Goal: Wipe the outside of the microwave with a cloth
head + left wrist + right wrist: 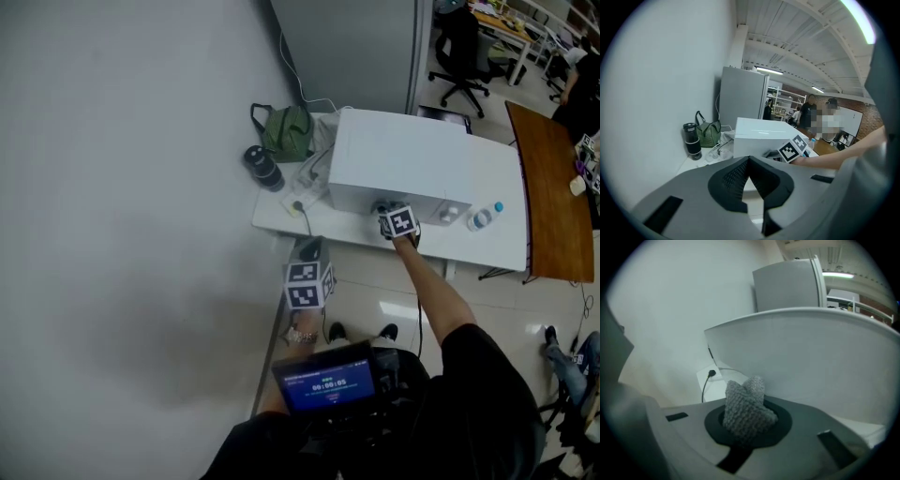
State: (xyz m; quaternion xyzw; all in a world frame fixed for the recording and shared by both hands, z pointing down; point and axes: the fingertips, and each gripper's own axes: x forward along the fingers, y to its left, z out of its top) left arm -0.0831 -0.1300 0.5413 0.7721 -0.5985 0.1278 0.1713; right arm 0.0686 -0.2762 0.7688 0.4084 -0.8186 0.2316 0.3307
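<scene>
Right tool (746, 414) grips the soft, limp cloth (744, 401) by its bunched middle beside the microwave (811, 362); left tool (749, 165) closed, empty.

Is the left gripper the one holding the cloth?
No, the left gripper is shut with nothing between its jaws; the grey knitted cloth is clamped in the right gripper.

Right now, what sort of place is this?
Probably an office or lab workspace: a swivel office chair, a long wooden table, and a microwave on a white table by the wall.
</scene>
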